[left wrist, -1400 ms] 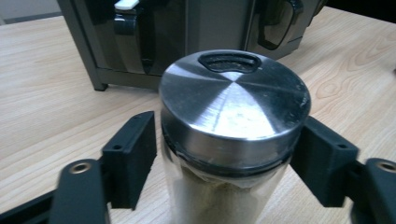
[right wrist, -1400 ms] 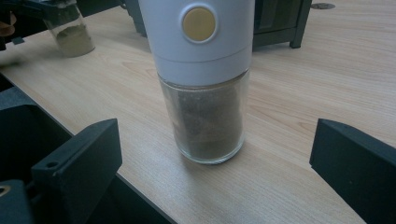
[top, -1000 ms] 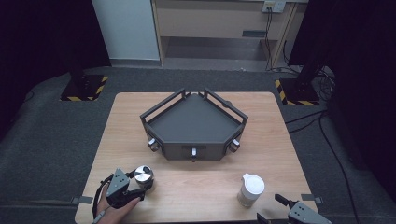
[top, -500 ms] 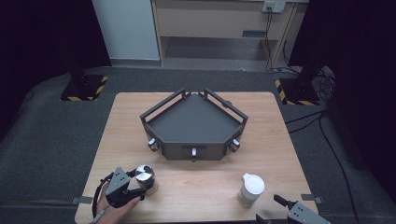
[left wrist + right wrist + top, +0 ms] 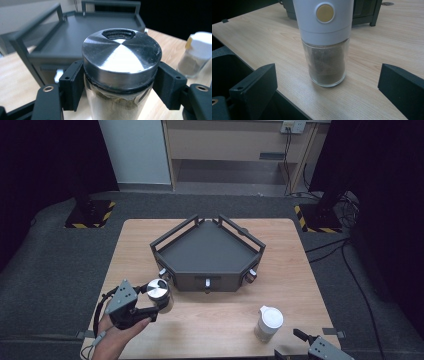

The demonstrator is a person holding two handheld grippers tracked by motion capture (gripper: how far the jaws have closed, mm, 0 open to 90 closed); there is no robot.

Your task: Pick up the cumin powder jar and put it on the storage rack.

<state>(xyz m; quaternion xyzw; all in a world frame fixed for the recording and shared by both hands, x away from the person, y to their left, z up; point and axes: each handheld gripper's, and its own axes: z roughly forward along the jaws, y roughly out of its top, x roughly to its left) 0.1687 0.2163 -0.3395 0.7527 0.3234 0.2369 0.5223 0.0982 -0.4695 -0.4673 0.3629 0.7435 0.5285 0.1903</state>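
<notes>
A: Where is the steel-lidded jar (image 5: pixel 160 294) now?

B: At about 7 o'clock on the table (image 5: pixel 220 322), just in front of the grey tray (image 5: pixel 207 252), near its front left corner. The left gripper (image 5: pixel 152 302) is closed on it; in the left gripper view both pads press the glass right below the metal lid (image 5: pixel 121 56). It seems lifted from the wood, but I cannot tell this for sure.

A: And the other tongs?

B: The right gripper (image 5: pixel 328 82) stands wide open and holds nothing. The white-capped grinder (image 5: pixel 325 41) is between and beyond its jaws, at about 5 o'clock on the table, not touched.

A: How to do this step well?

B: I think the jar goes into the tray. Keep it upright, because the lid has an opening (image 5: pixel 118 34) and the powder can spill. Raise it above the tray rail before moving toward 12 o'clock, and do not loosen the grip on the way.
</notes>
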